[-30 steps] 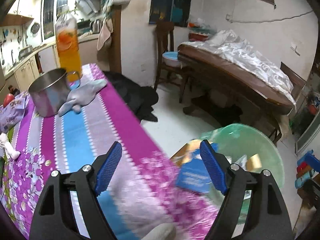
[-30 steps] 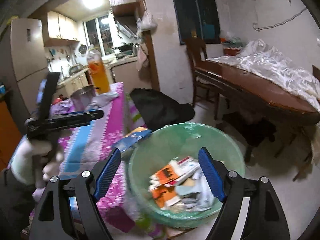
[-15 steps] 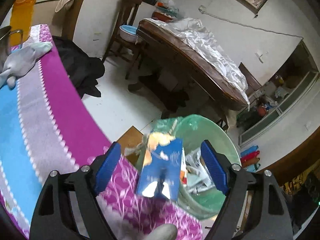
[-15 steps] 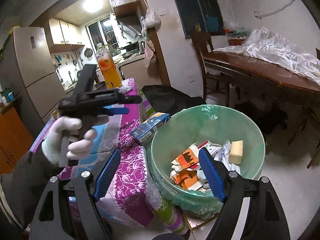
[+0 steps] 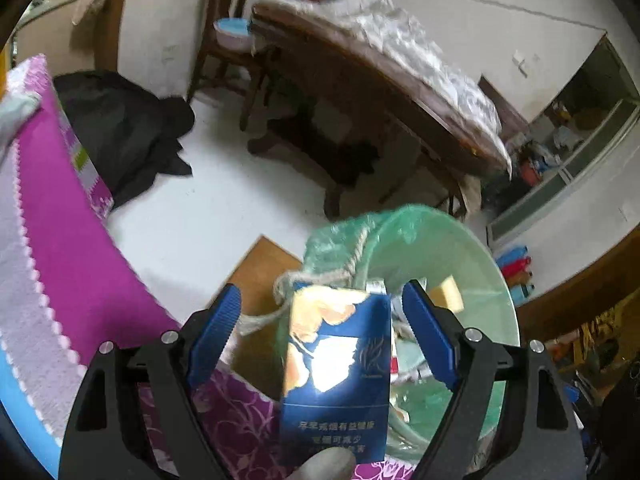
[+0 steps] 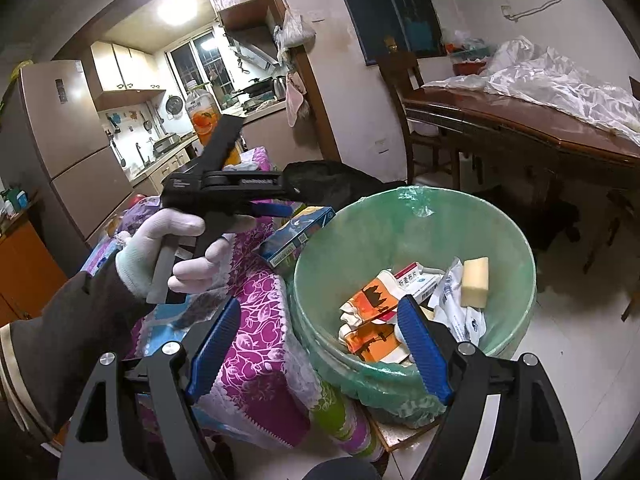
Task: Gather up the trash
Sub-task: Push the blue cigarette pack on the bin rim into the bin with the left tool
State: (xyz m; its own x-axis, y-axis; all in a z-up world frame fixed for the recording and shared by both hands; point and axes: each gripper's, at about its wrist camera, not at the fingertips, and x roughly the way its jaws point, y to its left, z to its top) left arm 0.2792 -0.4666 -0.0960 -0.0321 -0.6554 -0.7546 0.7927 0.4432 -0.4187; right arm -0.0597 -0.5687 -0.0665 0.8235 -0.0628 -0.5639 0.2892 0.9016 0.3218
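Observation:
A blue cigarette box (image 5: 338, 372) lies at the corner of the purple floral tablecloth (image 5: 72, 280), between the fingers of my open left gripper (image 5: 320, 336) without touching them. It also shows in the right wrist view (image 6: 296, 234), just below the left gripper (image 6: 276, 210). A green-lined trash bin (image 6: 512, 236) stands against the table corner and holds cartons, wrappers and a yellow sponge (image 6: 475, 282). The bin also shows in the left wrist view (image 5: 472, 256). My right gripper (image 6: 316, 344) is open and empty, above the bin's near rim.
A dark wooden table (image 6: 540, 120) with crumpled white plastic and a chair (image 6: 404, 92) stand behind the bin. A black bag (image 5: 120, 128) lies on the floor by the table. A cardboard piece (image 5: 260, 268) lies under the bin. A juice bottle (image 6: 204, 116) stands at the table's far end.
My left gripper has moved forward along the table to the corner and tilted down, so the blue box now sits larger between its open fingers. The right gripper has risen slightly over the bin.

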